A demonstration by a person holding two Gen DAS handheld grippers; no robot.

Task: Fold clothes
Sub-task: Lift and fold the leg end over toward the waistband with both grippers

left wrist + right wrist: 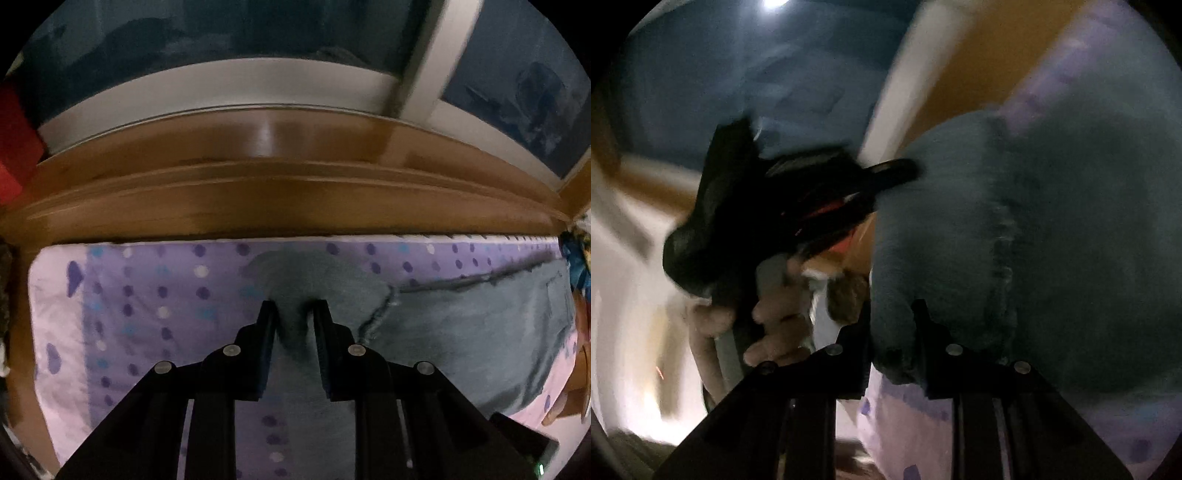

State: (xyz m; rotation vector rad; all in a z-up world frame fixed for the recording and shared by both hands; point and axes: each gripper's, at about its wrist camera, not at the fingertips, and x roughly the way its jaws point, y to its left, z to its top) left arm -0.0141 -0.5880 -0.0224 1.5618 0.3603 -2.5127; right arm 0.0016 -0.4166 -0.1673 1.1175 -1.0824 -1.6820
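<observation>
Lying near the bed's [59, 314] wooden far edge [258, 206], the grey garment [461, 325] was clamped by both grippers, left [294, 308] and right [892, 310].

wooden bed frame [280, 199], dark window [221, 33]

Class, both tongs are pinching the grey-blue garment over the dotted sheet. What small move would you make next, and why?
Probably lower both tongs together and lay the held edge flat. The left tongs pinch a fold of the garment just above the sheet, while the right tongs hold a bunched part that billows up. Most of the garment already lies on the sheet, so setting it down evenly should avoid wrinkles.
</observation>
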